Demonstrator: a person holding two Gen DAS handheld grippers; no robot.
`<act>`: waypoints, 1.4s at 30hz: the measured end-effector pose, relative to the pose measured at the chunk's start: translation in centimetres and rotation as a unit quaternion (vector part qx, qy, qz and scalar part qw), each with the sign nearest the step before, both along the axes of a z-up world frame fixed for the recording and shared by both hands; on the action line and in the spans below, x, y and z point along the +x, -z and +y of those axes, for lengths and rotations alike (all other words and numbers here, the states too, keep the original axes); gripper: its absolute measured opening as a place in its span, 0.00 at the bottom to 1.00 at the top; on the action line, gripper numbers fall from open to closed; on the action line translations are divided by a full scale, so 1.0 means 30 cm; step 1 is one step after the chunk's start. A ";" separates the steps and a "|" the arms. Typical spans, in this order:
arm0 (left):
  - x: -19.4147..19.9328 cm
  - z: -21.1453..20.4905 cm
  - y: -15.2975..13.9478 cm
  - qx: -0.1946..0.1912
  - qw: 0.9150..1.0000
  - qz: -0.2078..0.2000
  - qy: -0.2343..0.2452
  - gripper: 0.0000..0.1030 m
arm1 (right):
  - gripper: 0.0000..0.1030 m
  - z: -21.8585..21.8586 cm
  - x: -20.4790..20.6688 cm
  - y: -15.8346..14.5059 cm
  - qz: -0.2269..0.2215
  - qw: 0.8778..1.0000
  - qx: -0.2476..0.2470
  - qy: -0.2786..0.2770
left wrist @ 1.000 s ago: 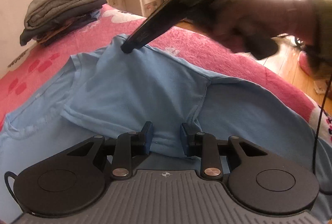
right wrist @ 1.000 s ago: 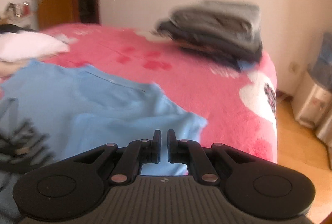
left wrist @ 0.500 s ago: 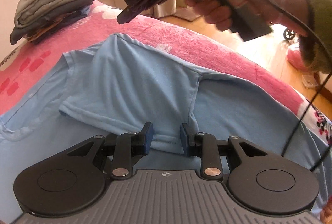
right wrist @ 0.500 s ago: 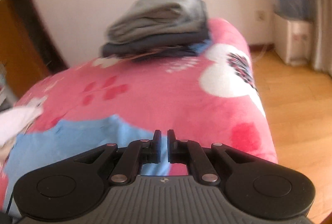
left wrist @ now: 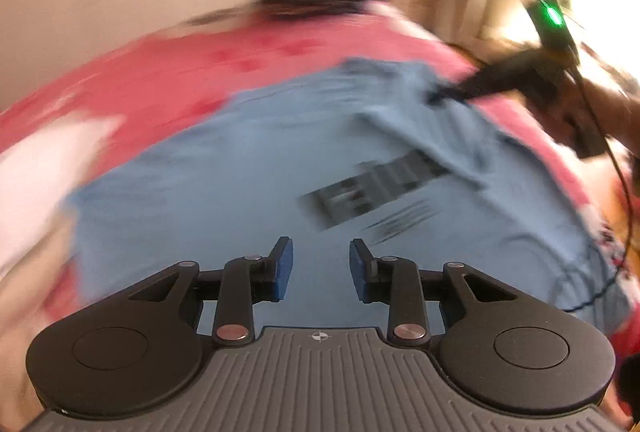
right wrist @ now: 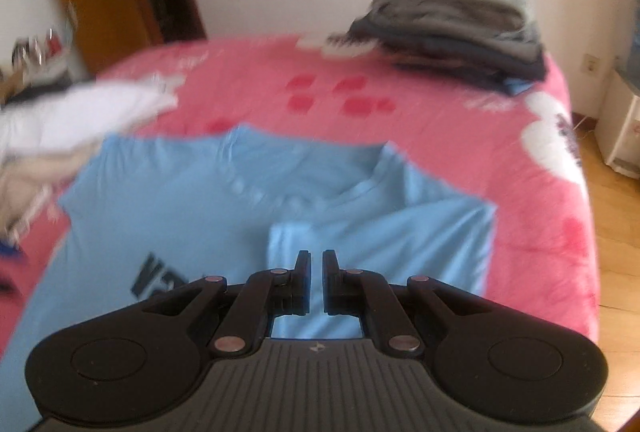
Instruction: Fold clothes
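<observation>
Both grippers have pulled back from the blue T-shirt [right wrist: 168,216] since the earlier frame.
Left gripper [left wrist: 320,268] spread, jaws just opening, empty; right gripper [right wrist: 316,282] pressed together, empty. Shirt lies on the pink blanket [right wrist: 256,88], sleeve folded at 3 o'clock (it could spring open if snagged).

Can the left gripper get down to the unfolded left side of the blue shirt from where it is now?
Probably yes. The left gripper hangs over bare cloth of the blue shirt with jaws apart and empty, nothing lying between. The right gripper sits at the far folded sleeve, out of the way.
</observation>
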State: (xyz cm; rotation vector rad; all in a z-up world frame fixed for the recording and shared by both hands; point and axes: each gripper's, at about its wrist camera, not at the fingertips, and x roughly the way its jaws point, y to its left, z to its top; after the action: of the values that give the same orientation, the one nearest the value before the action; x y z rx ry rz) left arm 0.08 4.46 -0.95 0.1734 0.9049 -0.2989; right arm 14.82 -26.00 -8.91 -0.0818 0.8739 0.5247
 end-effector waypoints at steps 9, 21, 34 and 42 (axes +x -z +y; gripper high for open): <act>-0.147 0.228 0.168 -0.104 0.974 -0.006 -0.201 0.35 | 0.05 0.169 -0.050 -0.029 0.045 0.999 -0.023 -0.009; -0.143 0.307 0.219 -0.162 0.953 -0.033 -0.255 0.51 | 0.06 0.332 -0.103 -0.267 0.048 0.998 -0.039 -0.002; -0.139 0.381 0.273 -0.159 0.938 -0.038 -0.305 0.56 | 0.06 0.597 -0.100 -0.276 0.066 0.997 -0.019 -0.043; -0.087 0.443 0.311 -0.159 0.921 -0.085 -0.345 0.56 | 0.17 0.855 -0.044 -0.232 0.066 0.992 0.029 -0.103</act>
State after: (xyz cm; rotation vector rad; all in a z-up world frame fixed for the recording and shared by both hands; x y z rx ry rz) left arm -2.54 17.74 -10.29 -0.4154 0.6830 0.2279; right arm 13.49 -0.34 -1.94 -0.0865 0.9851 0.7554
